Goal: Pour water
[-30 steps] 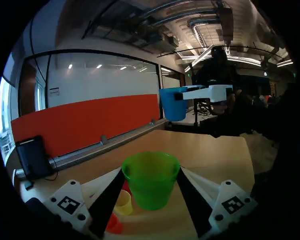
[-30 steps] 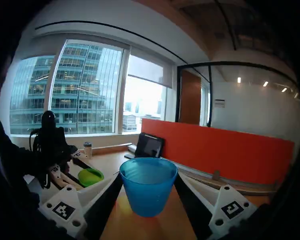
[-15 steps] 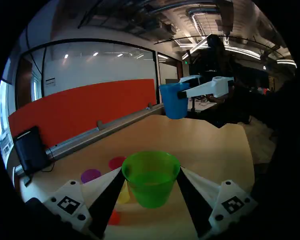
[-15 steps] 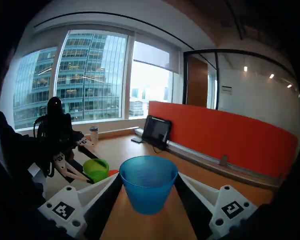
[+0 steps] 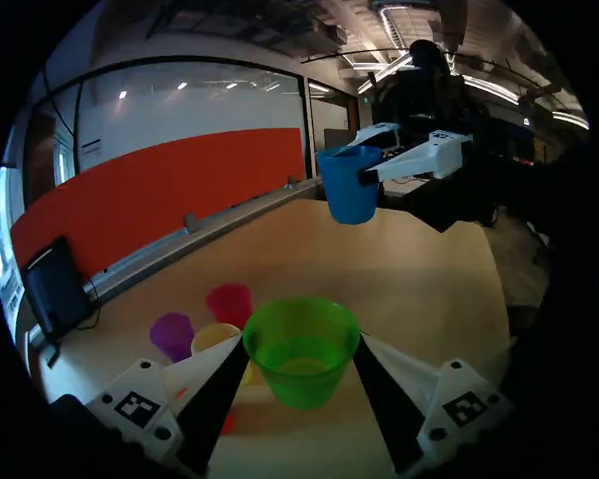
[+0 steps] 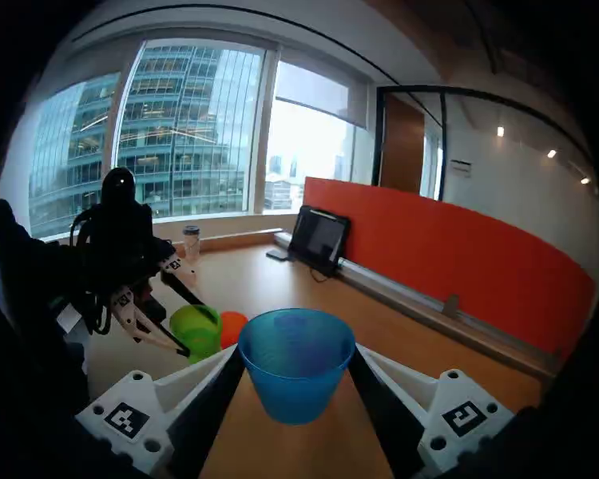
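Left gripper view: my left gripper (image 5: 299, 345) has both fingers pressed on the green cup (image 5: 301, 374) — upright, mouth up, long axis vertical. Bare table (image 5: 427, 279) runs out toward 12 and 2 o'clock, with its rounded edge at 2. The orange partition (image 5: 156, 191) walls off the 10 o'clock side. A purple cup (image 5: 172, 335), pink cup (image 5: 229, 302) and yellow cup (image 5: 212, 335) crowd just off my finger at 9. Up at 12, above the tabletop, the right gripper (image 5: 362, 174) is clamped on the blue cup (image 5: 346, 190) — roughly upright too. In the right gripper view it sits mouth-up between the fingers, open wood ahead.
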